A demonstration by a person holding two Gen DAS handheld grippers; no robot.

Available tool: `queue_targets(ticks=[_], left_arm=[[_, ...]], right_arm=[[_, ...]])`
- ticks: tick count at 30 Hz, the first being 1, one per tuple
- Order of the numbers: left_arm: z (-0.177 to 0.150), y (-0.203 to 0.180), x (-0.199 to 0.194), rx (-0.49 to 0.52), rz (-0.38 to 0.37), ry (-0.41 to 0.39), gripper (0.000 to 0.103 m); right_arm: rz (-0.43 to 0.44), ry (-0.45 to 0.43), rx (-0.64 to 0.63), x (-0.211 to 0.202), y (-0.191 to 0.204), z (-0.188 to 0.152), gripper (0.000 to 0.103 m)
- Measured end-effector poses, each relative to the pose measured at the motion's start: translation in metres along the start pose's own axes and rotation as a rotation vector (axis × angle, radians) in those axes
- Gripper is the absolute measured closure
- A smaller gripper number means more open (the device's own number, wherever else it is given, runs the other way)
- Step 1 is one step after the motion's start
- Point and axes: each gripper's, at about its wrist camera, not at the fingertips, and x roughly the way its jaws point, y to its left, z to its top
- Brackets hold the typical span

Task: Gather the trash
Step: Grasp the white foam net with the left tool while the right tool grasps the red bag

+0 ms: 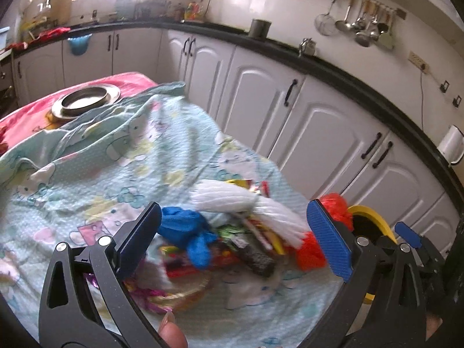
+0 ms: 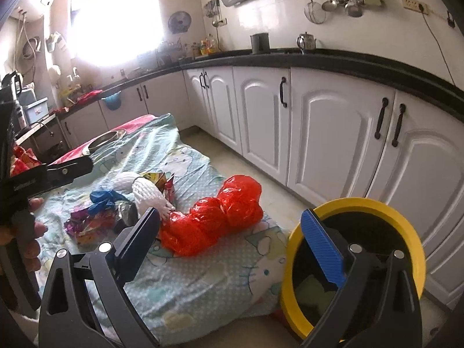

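Observation:
A pile of trash lies on a pale blue cartoon-print sheet (image 1: 121, 150): a white foam net (image 1: 246, 200), a blue plastic bag (image 1: 185, 229), snack wrappers (image 1: 255, 246) and a red plastic bag (image 2: 220, 211). My left gripper (image 1: 235, 240) is open and empty, just above the pile. My right gripper (image 2: 232, 243) is open and empty, close over the red bag. A yellow-rimmed bin (image 2: 406, 232) stands at the sheet's right edge, partly behind the right finger. The left gripper (image 2: 69, 168) also shows at the left of the right wrist view.
A steel plate (image 1: 84, 101) sits at the far end on a pink cloth (image 1: 29, 116). White kitchen cabinets (image 2: 333, 133) with a black counter run along the right. A strip of tiled floor (image 2: 249, 174) lies between sheet and cabinets.

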Motion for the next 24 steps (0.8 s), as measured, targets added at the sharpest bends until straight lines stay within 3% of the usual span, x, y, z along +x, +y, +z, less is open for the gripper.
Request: queue_targets(ticks=[3, 10, 19, 24], left_arm=[[0.007, 0.012, 0.008, -0.011, -0.012, 0.024, 0.011], [0.021, 0.03, 0.042, -0.061, -0.127, 0.14, 0.029], [0.024, 0.043, 0.084, -0.128, -0.18, 0.251, 0.03], [0.022, 0.041, 0.089, -0.122, -0.19, 0.267, 0.049]], right_arm=[[-0.002, 0.021, 0.015, 0.015, -0.001, 0.003, 0.008], [-0.014, 0.071, 0.087, 0.047, -0.014, 0.009, 0.008], [0.013, 0.157, 0.179, 0.083, -0.019, 0.009, 0.009], [0.06, 0.203, 0.203, 0.098, -0.016, 0.003, 0.035]])
